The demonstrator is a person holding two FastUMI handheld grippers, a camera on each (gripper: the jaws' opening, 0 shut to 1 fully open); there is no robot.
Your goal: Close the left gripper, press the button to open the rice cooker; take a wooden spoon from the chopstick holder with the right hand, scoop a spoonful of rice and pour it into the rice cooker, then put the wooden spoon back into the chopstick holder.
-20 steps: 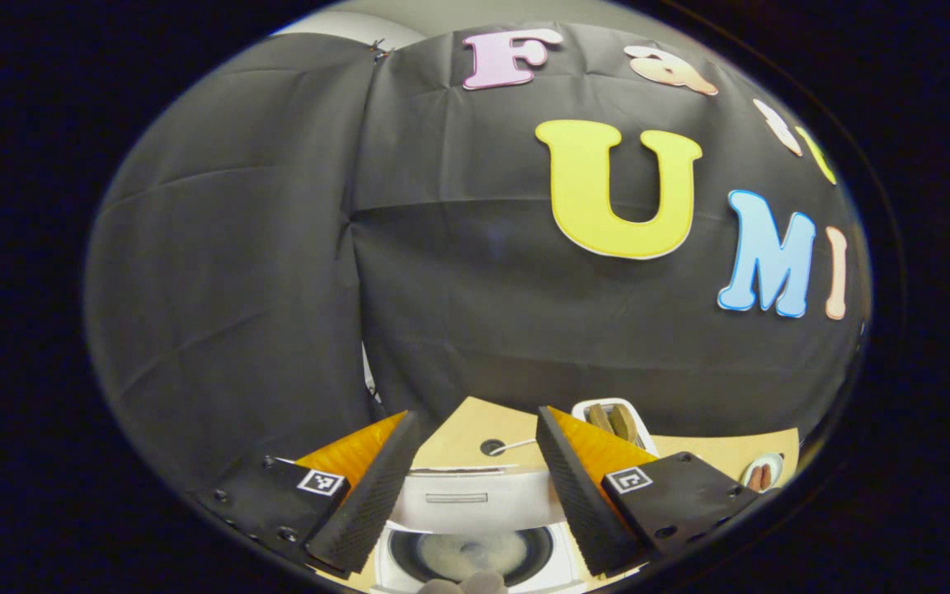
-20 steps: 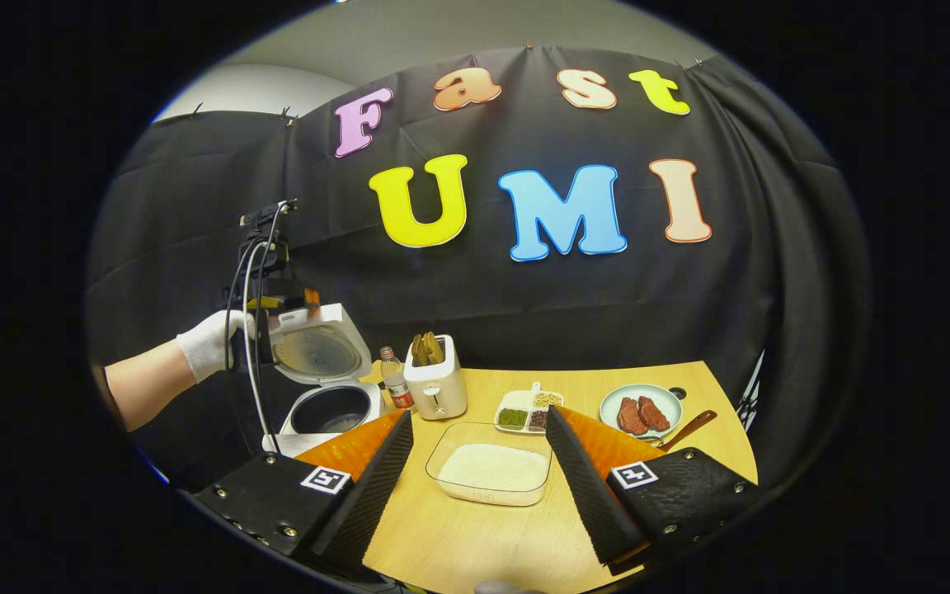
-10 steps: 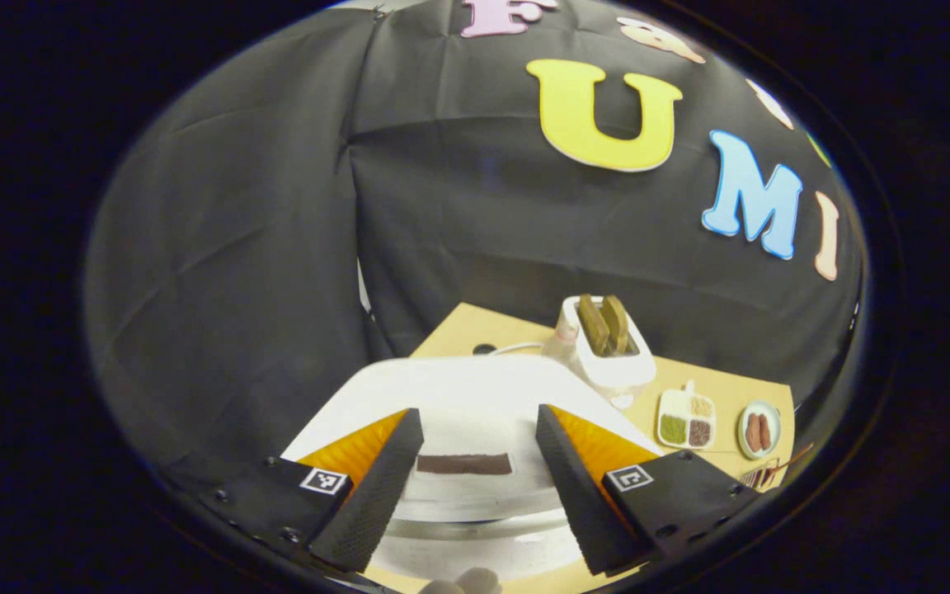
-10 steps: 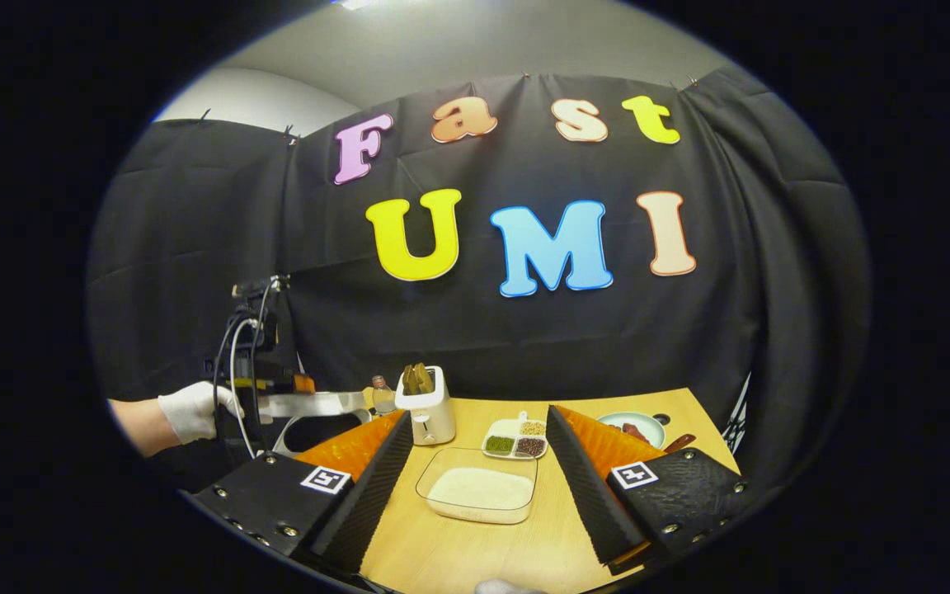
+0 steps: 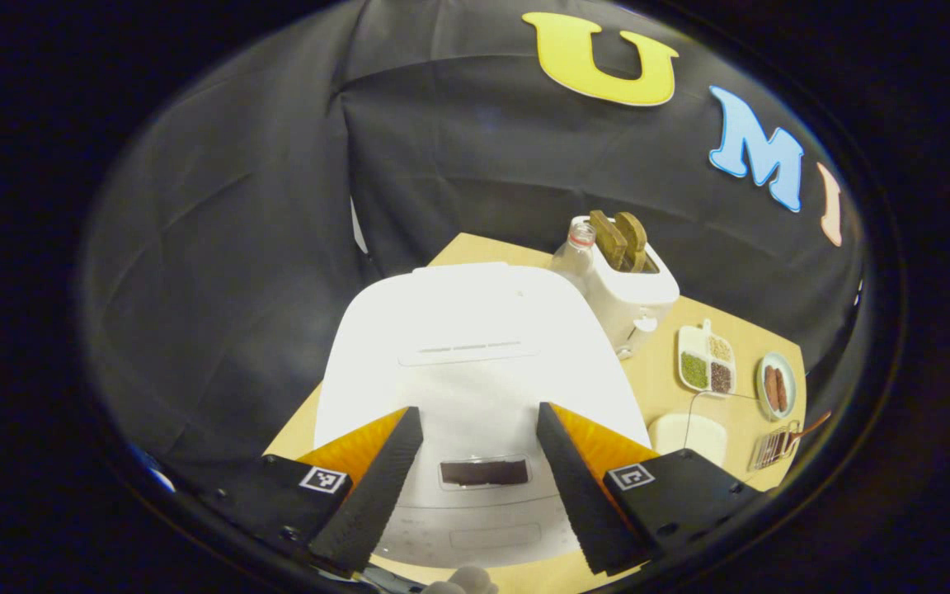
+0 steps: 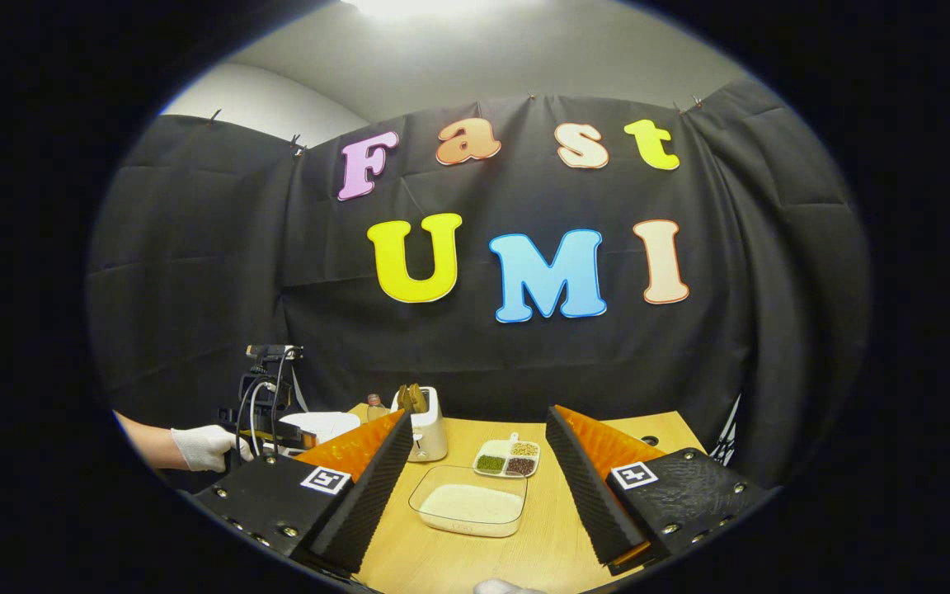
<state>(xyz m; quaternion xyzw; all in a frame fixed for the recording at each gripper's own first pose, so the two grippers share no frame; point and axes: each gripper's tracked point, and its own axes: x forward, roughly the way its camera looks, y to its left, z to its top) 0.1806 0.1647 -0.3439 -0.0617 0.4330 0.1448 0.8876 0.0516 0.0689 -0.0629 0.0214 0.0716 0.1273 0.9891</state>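
The white rice cooker [image 5: 475, 330] stands with its lid down, a dark window [image 5: 483, 472] on its front part. My left gripper [image 5: 477, 410] is open over the lid's front; I cannot tell whether its fingers touch the lid. At the far right the wire chopstick holder [image 5: 774, 445] holds the wooden spoon [image 5: 809, 425]. A clear container of rice [image 6: 469, 502] lies ahead of my right gripper [image 6: 477, 414], which is open and holds nothing. The right gripper view has a gloved hand [image 6: 203, 445] holding the left gripper by the rice cooker [image 6: 318, 423].
A white toaster [image 5: 627, 285] with two slices and a small bottle [image 5: 571, 247] stand behind the cooker. A divided dish of grains [image 5: 707, 367] and a plate of meat [image 5: 774, 386] lie farther right on the wooden table [image 6: 541, 536].
The rice cooker's lid has swung down from upright to closed, with the left gripper following it down. The right gripper has tilted up, and the table now shows lower in its view.
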